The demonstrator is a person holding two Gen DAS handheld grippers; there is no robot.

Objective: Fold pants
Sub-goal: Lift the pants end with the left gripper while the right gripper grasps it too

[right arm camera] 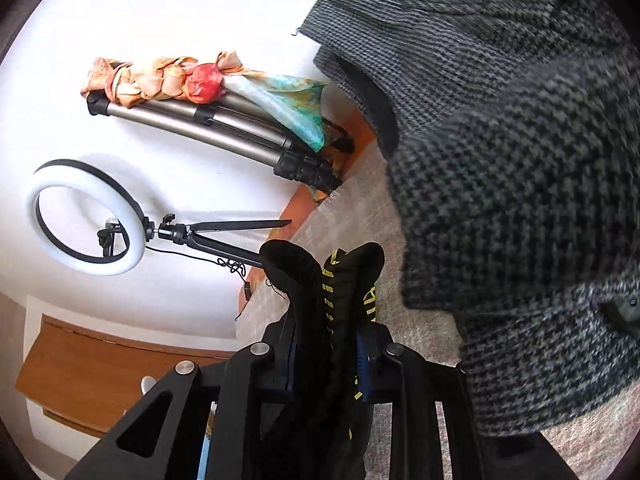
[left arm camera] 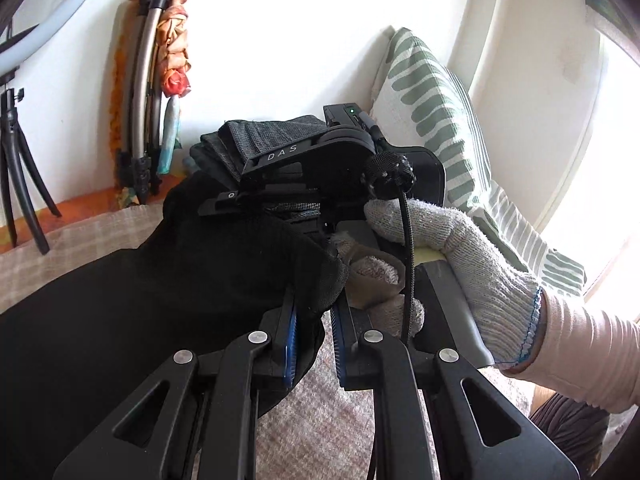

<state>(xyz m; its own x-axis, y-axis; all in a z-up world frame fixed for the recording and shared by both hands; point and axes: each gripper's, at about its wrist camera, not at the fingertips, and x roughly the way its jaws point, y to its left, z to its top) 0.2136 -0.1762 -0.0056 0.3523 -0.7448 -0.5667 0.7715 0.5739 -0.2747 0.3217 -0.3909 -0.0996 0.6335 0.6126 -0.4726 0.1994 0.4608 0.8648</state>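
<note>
gripping one edge of the black pants (left arm camera: 132,300), the left gripper (left arm camera: 314,340) and right gripper (right arm camera: 326,354) both clench fabric, lifted above the bed (left arm camera: 320,420). mid-fold, i judge; next, carry the edge across and align.

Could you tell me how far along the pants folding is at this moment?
Midway, it seems. Done: a grey knit garment already lies folded by the wall. In hand: the left hand-held gripper is shut on the black pants, and the right hand-held gripper pinches their yellow-lettered band, both ends lifted off the beige cover. Left: laying the fold flat and stacking the pants.
</note>
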